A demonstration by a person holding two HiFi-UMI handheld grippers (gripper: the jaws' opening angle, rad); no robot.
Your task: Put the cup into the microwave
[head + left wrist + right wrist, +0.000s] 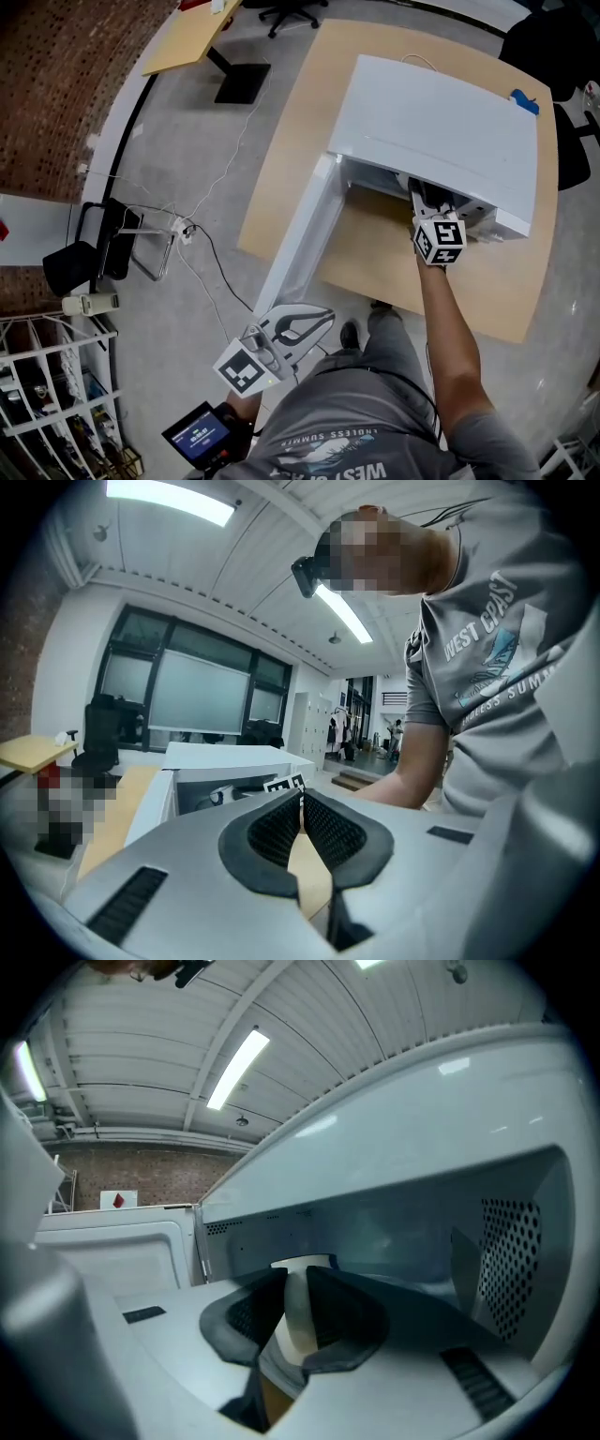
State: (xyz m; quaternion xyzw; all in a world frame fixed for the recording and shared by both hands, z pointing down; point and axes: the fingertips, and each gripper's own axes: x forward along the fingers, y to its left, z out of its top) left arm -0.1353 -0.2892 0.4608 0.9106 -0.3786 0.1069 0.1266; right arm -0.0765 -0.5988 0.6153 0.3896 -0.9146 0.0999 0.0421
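the right gripper point(296, 1271) clamps a pale cup point(299, 1307) between its part-open jaws inside the open microwave point(422, 1147), while the left gripper point(301, 799) is closed and empty.

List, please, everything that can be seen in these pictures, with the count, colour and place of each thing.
microwave: one, white, on the table, door open to the left
table: one, light wood, centre of the head view
cup: one, pale, at the microwave's opening
blue tape: one piece, blue, on the microwave's top
second table: one, light wood, top left
chairs: two, black, left edge and top edge
cables: several, white and black, on the grey floor
wire rack: one, white, bottom left
screen device: one, black with blue screen, bottom edge
left gripper: one, grey, fingers together, empty, near the person's body
right gripper: one, grey, fingers closed on the cup
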